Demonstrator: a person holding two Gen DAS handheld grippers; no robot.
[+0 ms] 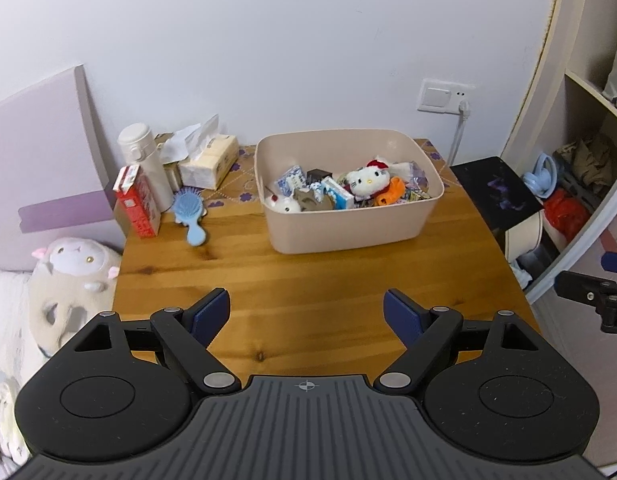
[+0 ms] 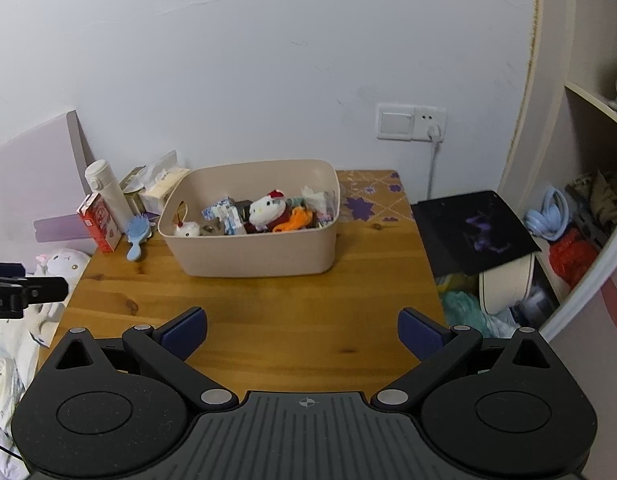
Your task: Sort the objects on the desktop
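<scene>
**Ana:** Wooden worktop [image 1: 308, 280], pine planks, wide and bare low in the frame, and both tools hang over its near edge. The left hand-held gripper [image 1: 307, 312] is spread wide, nothing between its blue pads. Same for the right hand-held gripper [image 2: 302, 334]: released, empty.

**Ben:** And the goods? The beige plastic bin [image 1: 392, 224] sits centre frame, already stuffed: a white cat plush with a red bow [image 1: 367, 180], an orange soft toy [image 1: 394, 196], and small blue-and-white cartons [image 1: 338, 196].

**Ana:** Loose items are bunched at centre left: a light blue plastic hairbrush [image 1: 190, 214] lying flat, a red-and-white carton [image 1: 137, 204] upright just beside it, a tall cream flask [image 1: 146, 164] behind, and a soft tissue pack [image 1: 210, 158] further back.

**Ben:** That's my worry. Go for the brush carelessly and a wide-open finger likely clips the carton, which may topple into the flask or off the left edge.

**Ana:** The brush lies low too; a shallow pinch could skid it along the wood.

**Ben:** And the bin's heaped, so anything dropped on top might roll out.
</scene>
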